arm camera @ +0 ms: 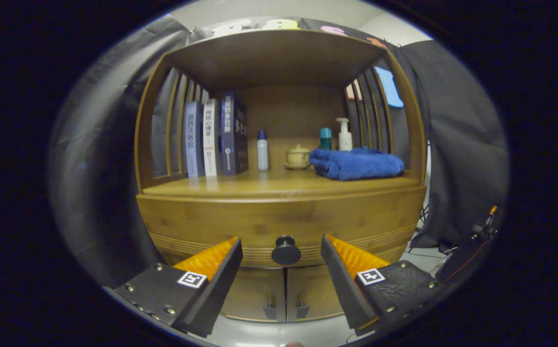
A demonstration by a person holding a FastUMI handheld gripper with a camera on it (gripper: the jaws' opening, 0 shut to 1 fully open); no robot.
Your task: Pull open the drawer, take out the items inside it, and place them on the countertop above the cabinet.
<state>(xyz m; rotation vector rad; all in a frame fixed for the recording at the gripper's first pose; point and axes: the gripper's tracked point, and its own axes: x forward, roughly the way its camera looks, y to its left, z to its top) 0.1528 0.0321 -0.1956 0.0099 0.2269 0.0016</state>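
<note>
**Drawer shut, knob lined up between the fingers: nothing extracted yet**

We log the task at its very start. The drawer (279, 226) sits flush in the bamboo cabinet (163, 144), its front closed, so its contents are hidden from us. Its round dark knob (286, 249) lies in the gap between our fingers and a little beyond their tips, apart from both. The gripper (281, 253) is spread wide and holds nothing. We judge that everything remains to do: close on the knob, pull, lift the items out, set them on the countertop (269, 185).

Materials, working outward. The knob is a smooth mushroom shape on a short stem, matte. The drawer front is a warm, grained wood panel with fine horizontal grooves along its lower edge. Below it, two small doors (284, 294) meet at a centre seam, each with a small dark pull.

The countertop just above the drawer is polished enough to reflect. It already carries upright books (214, 137) at our left, a slim white bottle (262, 150), a small lidded ceramic pot (298, 157), a folded blue towel (356, 164) of soft pile, and behind it a teal-capped container (325, 138) and a pump bottle (344, 135). The front centre strip looks free for placing. Slatted sides frame the shelf.
</note>
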